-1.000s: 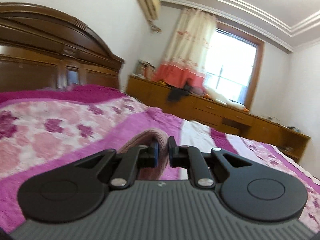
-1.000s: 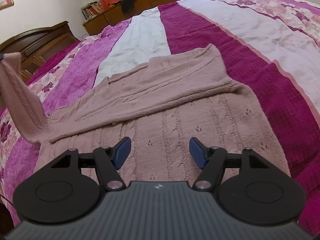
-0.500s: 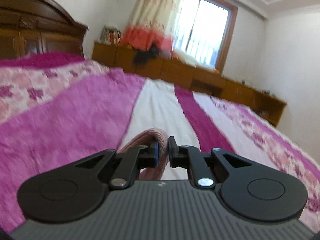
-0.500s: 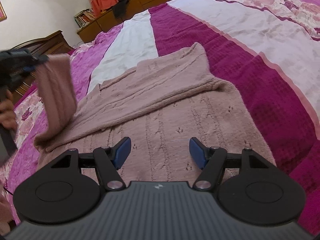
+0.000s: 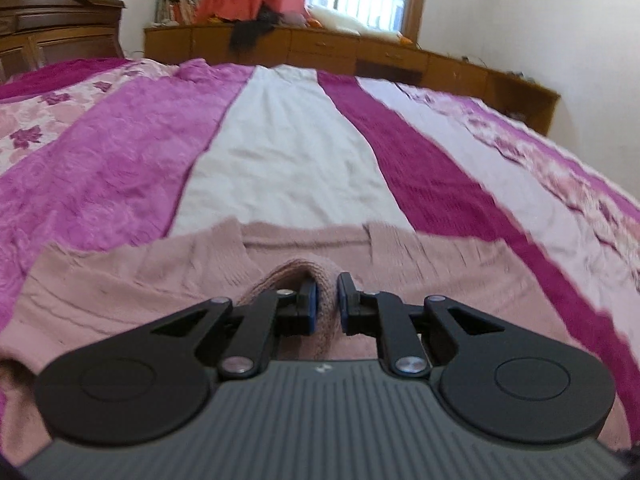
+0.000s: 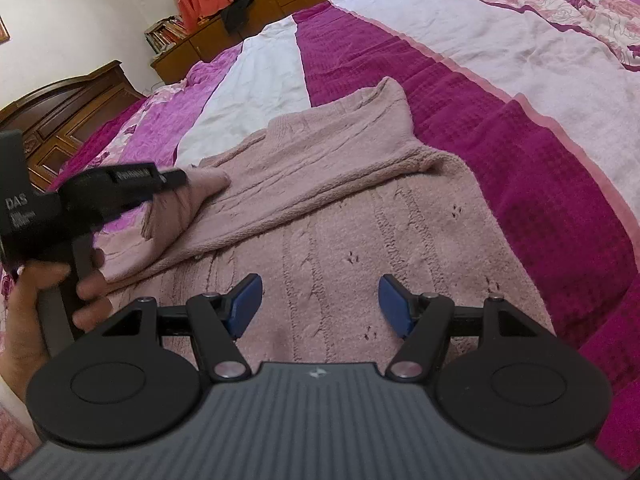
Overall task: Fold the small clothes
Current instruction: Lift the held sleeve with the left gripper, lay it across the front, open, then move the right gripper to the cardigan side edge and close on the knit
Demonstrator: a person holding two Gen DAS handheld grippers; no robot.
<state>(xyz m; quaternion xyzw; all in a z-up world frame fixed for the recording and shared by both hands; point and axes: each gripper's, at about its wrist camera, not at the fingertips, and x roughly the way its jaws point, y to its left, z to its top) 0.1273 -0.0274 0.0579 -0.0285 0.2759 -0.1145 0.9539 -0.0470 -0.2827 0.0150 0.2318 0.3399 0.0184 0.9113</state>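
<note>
A dusty-pink knitted sweater (image 6: 360, 216) lies flat on the bed; it also shows in the left wrist view (image 5: 120, 280). One sleeve lies folded across its upper part. My left gripper (image 5: 326, 304) is shut on the cuff of the other sleeve (image 5: 324, 292) and holds it low over the sweater's body. In the right wrist view the left gripper (image 6: 172, 178) is at the left with the sleeve (image 6: 188, 200) draped from it. My right gripper (image 6: 320, 304) is open and empty, just above the sweater's lower part.
The bed cover (image 6: 540, 168) has magenta, white and floral stripes. A wooden headboard (image 6: 60, 120) stands at the left. A long wooden dresser (image 5: 360, 52) with clutter runs under the window beyond the bed.
My left gripper has carried the sleeve from high at the left down and inward over the sweater's body. The right gripper has stayed open and nearly still.
</note>
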